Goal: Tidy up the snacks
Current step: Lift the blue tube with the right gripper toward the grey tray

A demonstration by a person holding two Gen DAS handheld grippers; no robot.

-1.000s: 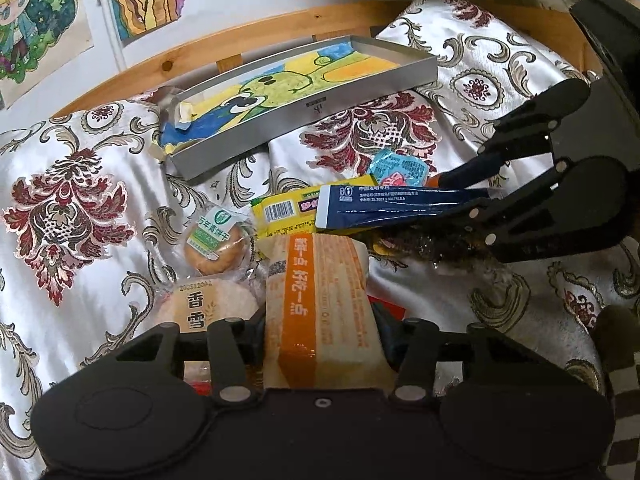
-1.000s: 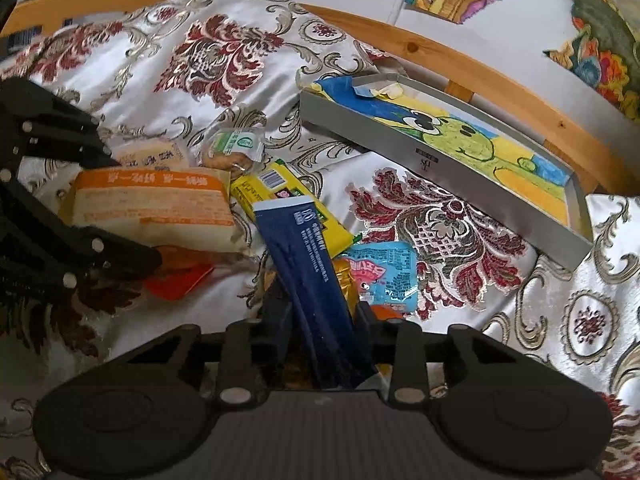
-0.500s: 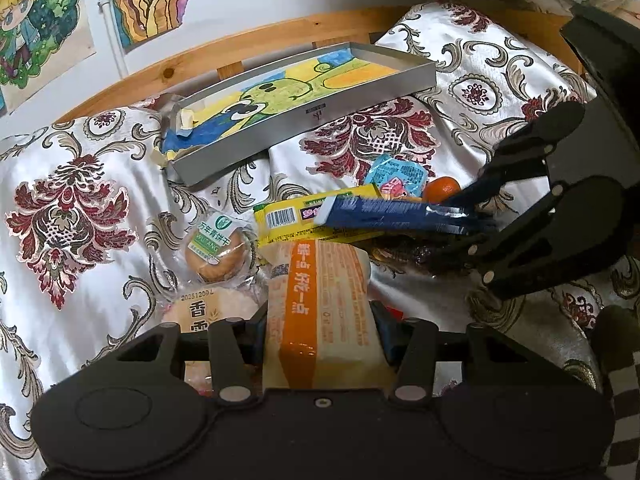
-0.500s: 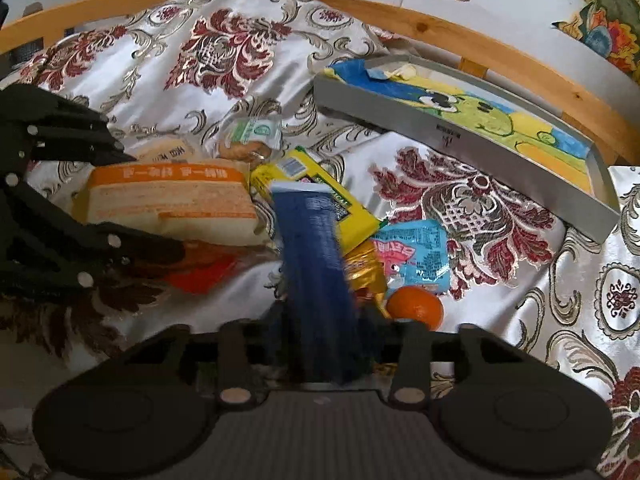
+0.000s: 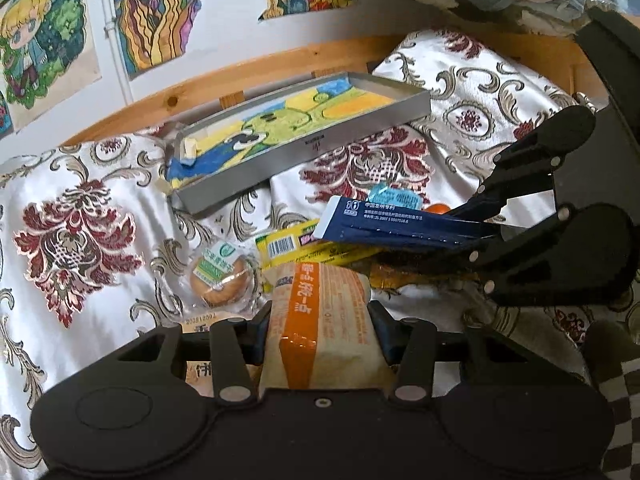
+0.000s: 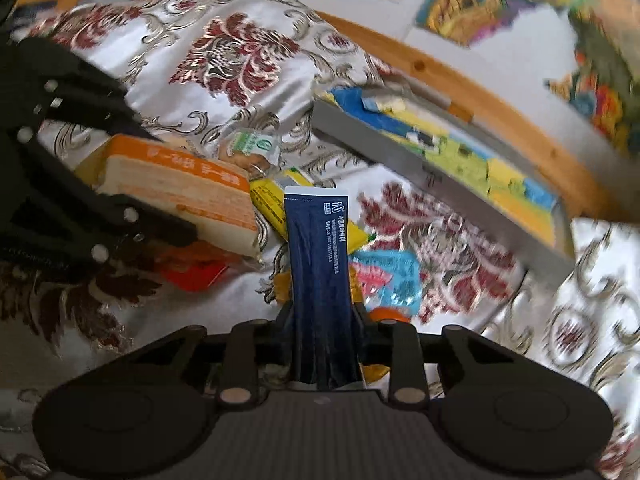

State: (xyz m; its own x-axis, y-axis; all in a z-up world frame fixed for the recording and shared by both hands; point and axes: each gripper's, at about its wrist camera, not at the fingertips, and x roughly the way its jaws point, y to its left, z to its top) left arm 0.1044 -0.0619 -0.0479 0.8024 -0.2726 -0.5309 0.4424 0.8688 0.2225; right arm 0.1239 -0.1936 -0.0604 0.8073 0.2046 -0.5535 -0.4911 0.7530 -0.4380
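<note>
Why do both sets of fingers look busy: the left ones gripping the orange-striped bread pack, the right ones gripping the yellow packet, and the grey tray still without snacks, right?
Not quite. The right gripper is shut on the dark blue packet, not the yellow packet, which lies on the cloth beneath it, as the right wrist view shows. The rest holds: the left gripper grips the orange-striped bread pack, and the grey tray holds no snacks.

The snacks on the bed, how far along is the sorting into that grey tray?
Nothing looks done: the grey tray holds no snacks, only its colourful picture lining. In hand: the left hand-held gripper is shut on the orange bread pack, the right hand-held gripper on the dark blue packet. Left on the bedspread: the round pastry, yellow bar, light blue sachet and more.
</note>
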